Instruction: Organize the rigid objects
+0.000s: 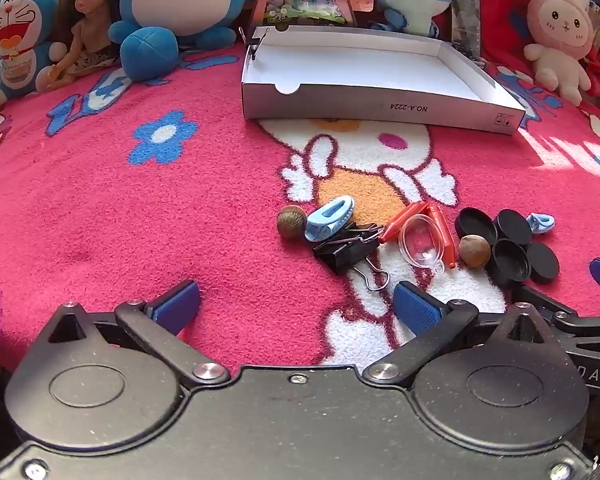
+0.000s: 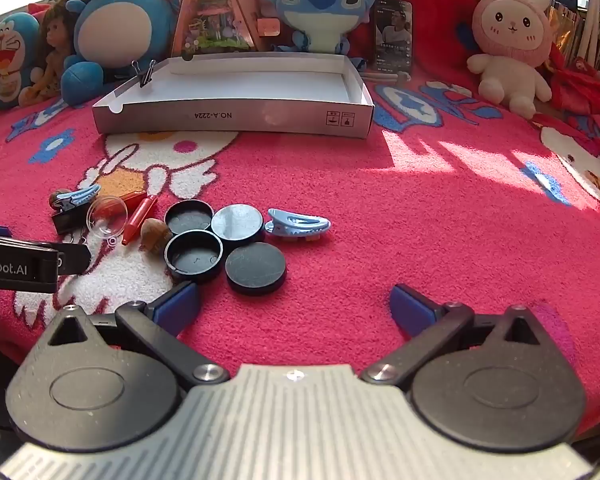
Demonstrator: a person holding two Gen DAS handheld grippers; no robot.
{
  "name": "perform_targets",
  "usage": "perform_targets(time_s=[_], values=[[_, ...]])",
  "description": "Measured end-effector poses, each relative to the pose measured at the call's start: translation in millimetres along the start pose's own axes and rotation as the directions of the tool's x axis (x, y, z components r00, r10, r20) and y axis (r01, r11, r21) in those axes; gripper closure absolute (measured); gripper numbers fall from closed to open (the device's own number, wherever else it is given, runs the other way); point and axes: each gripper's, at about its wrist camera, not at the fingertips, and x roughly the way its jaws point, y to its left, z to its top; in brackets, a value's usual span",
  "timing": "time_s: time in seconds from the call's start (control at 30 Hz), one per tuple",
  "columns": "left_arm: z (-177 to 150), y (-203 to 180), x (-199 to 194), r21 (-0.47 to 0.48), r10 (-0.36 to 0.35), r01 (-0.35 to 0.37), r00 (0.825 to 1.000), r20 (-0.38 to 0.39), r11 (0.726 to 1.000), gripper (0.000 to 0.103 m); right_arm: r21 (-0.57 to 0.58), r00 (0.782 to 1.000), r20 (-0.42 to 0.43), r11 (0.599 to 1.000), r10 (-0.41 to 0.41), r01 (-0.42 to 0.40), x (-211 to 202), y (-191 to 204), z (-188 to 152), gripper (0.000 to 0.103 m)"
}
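A pile of small rigid objects lies on the pink blanket: several black round lids (image 2: 220, 244) (image 1: 508, 246), two blue hair clips (image 2: 298, 224) (image 1: 330, 218), black binder clips (image 1: 346, 248), a clear plastic cup (image 1: 420, 246) (image 2: 107, 216), orange-red tweezers (image 1: 424, 222), and two brown nuts (image 1: 291, 221) (image 1: 475, 251). A shallow white box (image 1: 380, 104) (image 2: 236, 114) stands open at the back, with a binder clip (image 2: 146, 74) on its corner. My left gripper (image 1: 296, 304) is open and empty, just short of the pile. My right gripper (image 2: 294, 306) is open and empty, near the lids.
Plush toys and a doll (image 1: 86, 20) line the back edge behind the box. A phone (image 2: 394, 36) leans upright behind the box on the right. A pink bunny plush (image 2: 510, 44) sits at the far right. Sunlight patches fall on the blanket (image 2: 440, 152).
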Motion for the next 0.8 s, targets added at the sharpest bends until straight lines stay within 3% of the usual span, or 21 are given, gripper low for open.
perform_targets(time_s=[0.8], values=[[0.0, -0.1, 0.0, 0.000, 0.001, -0.001, 1.000, 0.003, 1.000, 0.000, 0.000, 1.000, 0.012, 1.000, -0.004, 0.004, -2.4, 1.6, -1.8, 0.000]])
